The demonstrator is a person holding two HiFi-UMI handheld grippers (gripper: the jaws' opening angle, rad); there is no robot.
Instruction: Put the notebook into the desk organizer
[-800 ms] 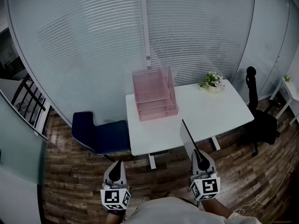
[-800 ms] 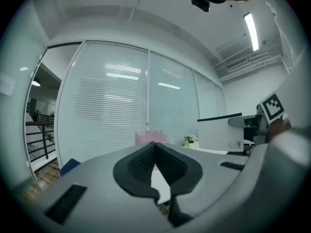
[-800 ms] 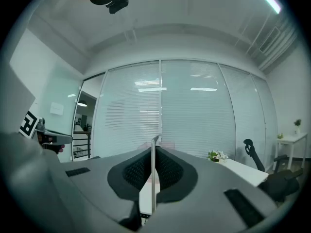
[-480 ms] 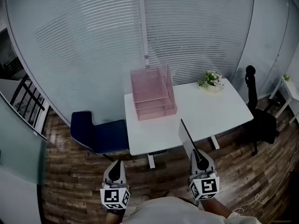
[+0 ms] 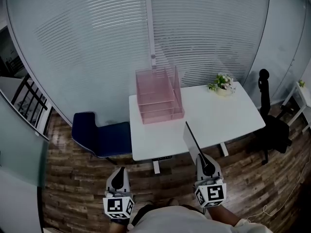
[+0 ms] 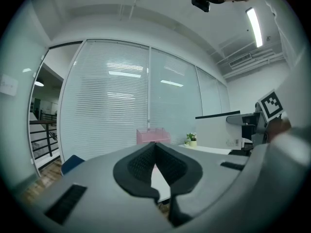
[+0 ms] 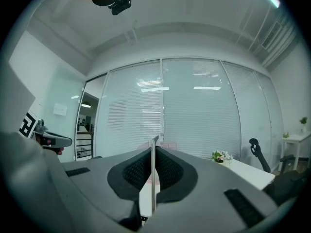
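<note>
We grip the notebook (image 5: 191, 139) in the right gripper (image 5: 204, 163): thin, pale-grey cover, dark edge, upright. Left gripper (image 5: 120, 174) pinched closed, empty. Pink organizer (image 5: 158, 98) at 12 o'clock.

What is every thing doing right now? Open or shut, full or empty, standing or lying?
notebook: standing on edge, held, not in the organizer yet
right gripper: shut on the notebook
left gripper: shut, holding nothing
desk organizer: upright on the white table, looks empty
flower pot: upright on the table
</note>
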